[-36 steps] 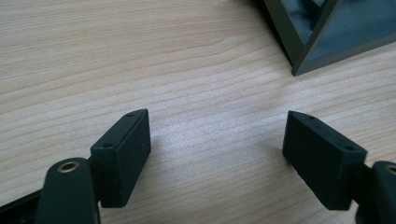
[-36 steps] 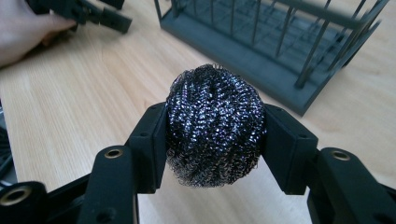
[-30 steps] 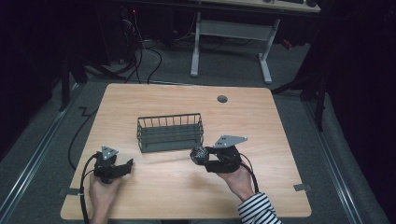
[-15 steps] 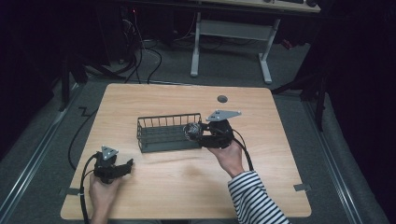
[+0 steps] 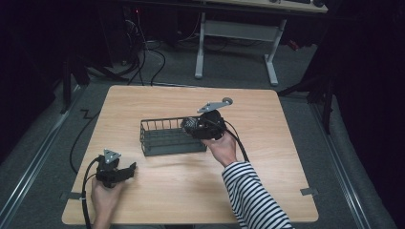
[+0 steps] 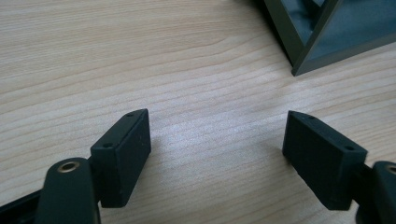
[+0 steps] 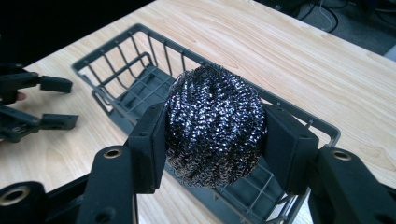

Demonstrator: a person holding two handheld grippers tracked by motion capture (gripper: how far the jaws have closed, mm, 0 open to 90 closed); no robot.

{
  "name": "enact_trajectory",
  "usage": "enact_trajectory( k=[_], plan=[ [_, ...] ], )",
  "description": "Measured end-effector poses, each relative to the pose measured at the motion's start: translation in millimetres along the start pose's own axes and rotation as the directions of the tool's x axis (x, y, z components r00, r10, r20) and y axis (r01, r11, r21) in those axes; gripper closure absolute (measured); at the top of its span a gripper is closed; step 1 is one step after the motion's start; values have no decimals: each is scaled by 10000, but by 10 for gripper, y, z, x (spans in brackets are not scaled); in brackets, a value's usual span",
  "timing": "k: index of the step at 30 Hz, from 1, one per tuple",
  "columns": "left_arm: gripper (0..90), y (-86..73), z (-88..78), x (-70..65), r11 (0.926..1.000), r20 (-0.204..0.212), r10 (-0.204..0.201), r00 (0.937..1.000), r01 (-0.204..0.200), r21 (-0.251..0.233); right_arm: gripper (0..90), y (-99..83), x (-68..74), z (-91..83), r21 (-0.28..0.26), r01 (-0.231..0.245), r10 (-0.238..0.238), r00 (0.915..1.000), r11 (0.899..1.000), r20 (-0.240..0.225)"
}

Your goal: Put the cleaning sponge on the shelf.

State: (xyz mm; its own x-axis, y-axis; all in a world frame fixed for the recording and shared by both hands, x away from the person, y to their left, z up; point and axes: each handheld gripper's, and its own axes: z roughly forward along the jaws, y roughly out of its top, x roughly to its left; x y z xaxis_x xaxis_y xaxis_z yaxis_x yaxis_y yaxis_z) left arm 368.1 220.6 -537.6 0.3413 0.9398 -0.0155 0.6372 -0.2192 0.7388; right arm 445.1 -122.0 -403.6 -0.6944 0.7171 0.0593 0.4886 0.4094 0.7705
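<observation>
Clamping a round, dark steel-wool scouring ball (image 7: 214,125) between its two black jaws, the right gripper (image 5: 193,126) hovered over the right end of the grey wire basket (image 5: 162,138) at the middle of the light wooden worktop (image 5: 267,157). Near the front-left corner, the left gripper (image 6: 217,149) rested low over bare wood, jaws wide apart, holding nothing.

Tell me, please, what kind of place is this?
Probably a lab or workshop set up for recording, not a home. A bare wooden table stands on grey carpet, loose cables trail across the floor, and a white-legged desk frame stands behind in a dark room.
</observation>
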Motion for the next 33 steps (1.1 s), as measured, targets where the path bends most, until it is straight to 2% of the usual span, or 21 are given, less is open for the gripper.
enact_trajectory(
  k=[9, 12, 18, 25, 33],
  plan=[
    [241, 0, 0, 0, 10000, -1, -3, 10000, 3, -1, 447, -21, -68, 215, 591, -340, 325, 9991, 9977, 258],
    [241, 0, 0, 0, 10000, -2, -4, 10000, 4, -2, 442, -40, -99, 286, 716, -704, 699, 9975, 9949, 98],
    [241, 0, 0, 0, 10000, -2, -4, 10000, 4, -2, 409, -63, -124, 364, 769, -814, 791, 9963, 9937, 323],
    [241, 1, 1, 0, 10000, 4, -11, 10000, 11, -6, 341, -81, -137, 324, 532, -754, 754, 9972, 9957, 19],
    [241, 3, 4, 0, 10000, 0, -17, 10000, 17, -10, 352, -100, -120, 140, 16, -477, 477, 9988, 9989, -108]
  ],
)
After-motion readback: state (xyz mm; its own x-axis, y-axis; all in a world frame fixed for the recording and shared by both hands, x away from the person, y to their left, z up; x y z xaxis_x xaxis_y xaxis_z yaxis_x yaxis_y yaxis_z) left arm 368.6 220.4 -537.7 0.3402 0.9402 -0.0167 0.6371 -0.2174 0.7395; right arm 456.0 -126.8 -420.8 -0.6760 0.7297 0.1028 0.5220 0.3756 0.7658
